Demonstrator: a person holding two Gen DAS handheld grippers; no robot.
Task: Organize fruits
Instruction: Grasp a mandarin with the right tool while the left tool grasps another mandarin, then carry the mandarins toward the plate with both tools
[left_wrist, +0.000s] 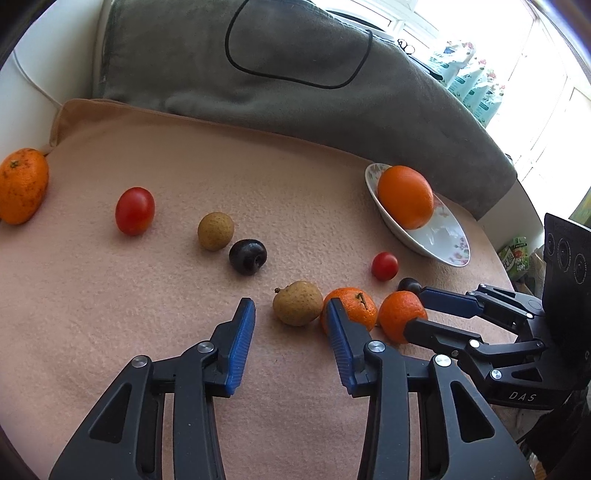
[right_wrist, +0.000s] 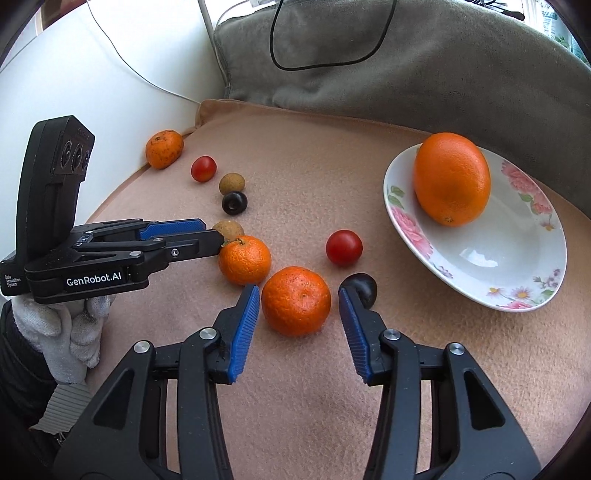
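Note:
My left gripper (left_wrist: 290, 301) is open, and a brown longan (left_wrist: 297, 302) lies between its blue fingertips with a gap on the left side. A stemmed tangerine (left_wrist: 354, 306) touches the longan's right side. My right gripper (right_wrist: 298, 290) is open around another tangerine (right_wrist: 295, 301), its pads close on both flanks without pressing. A dark plum (right_wrist: 364, 290) sits just behind its right fingertip. A large orange (right_wrist: 452, 177) rests in the flowered white plate (right_wrist: 517, 258). Both grippers hang low over the peach blanket (right_wrist: 314, 387).
Farther off lie a cherry tomato (right_wrist: 343, 247), a second plum (left_wrist: 247, 256), a second longan (left_wrist: 216, 230), a larger tomato (left_wrist: 135, 210) and a spotted tangerine (left_wrist: 22, 184). A grey cushion (left_wrist: 258, 74) with a black cable backs the blanket. A gloved hand (right_wrist: 70, 325) holds the left gripper.

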